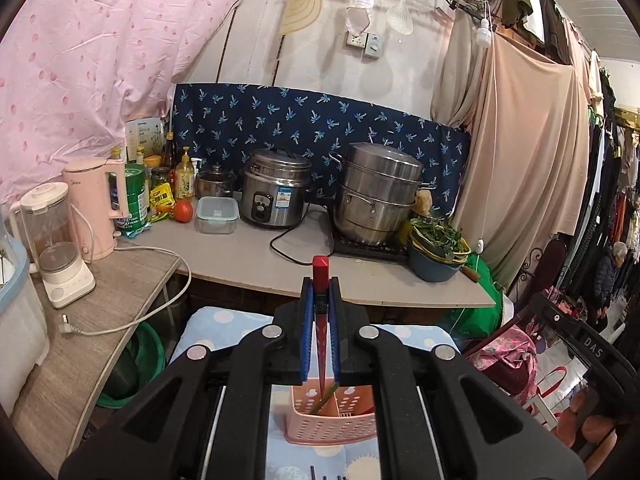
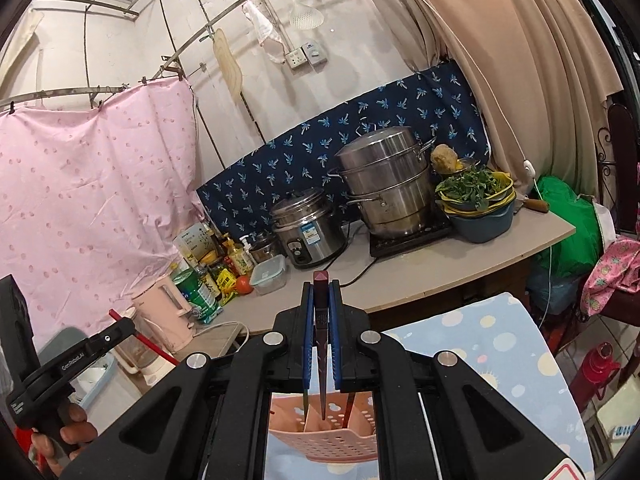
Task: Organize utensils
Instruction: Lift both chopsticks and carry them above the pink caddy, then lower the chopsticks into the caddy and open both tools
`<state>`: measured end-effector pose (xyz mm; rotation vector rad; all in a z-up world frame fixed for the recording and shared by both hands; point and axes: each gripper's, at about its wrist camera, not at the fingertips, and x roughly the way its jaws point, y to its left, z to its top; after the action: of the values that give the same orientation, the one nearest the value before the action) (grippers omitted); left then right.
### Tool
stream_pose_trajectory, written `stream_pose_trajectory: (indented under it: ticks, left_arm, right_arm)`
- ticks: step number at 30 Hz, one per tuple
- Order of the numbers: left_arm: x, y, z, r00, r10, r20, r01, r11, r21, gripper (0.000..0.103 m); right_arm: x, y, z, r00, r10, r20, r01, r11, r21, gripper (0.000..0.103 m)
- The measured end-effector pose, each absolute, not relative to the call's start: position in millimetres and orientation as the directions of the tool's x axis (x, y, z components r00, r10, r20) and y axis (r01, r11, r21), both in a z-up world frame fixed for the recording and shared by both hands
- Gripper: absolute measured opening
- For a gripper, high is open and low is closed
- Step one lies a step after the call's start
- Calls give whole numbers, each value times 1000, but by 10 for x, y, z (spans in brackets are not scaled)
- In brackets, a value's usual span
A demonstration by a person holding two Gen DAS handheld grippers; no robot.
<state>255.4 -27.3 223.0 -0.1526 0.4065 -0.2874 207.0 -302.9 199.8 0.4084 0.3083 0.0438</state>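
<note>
A low table [image 1: 224, 320] draped in a pale blue cloth with pastel dots sits in front of both cameras, and on it stands a pink perforated plastic utensil basket [image 1: 332, 420] divided into compartments. The black left gripper [image 1: 321, 292] with blue pads is closed tight on a red patterned chopstick [image 1: 321, 276], whose square top sticks up above the fingertips while its tapered tip hangs over the basket. The black right gripper [image 2: 321, 294], equally squeezed shut, clamps a darker red-brown chopstick [image 2: 321, 280], its tip pointing down above the same basket [image 2: 324, 436], where other dark sticks already stand. In the right wrist view the left gripper [image 2: 120, 326] shows at lower left with its chopstick [image 2: 156, 350] slanting through it.
</note>
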Motion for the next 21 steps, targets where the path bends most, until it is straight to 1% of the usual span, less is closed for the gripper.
stream_pose_trajectory:
  ticks: [13,21]
  left_arm:
    - [2849,-405,1741,838,-279,-468,219,959,-179,7]
    - [2935,-429,1581,822,-262,-505,200,964,-175,7]
  right_arm:
    - [2407,-2992,1525,913,112,-393,57,917,395,7]
    - [2468,-2945,1390,898,119,-424,59,921,385,7]
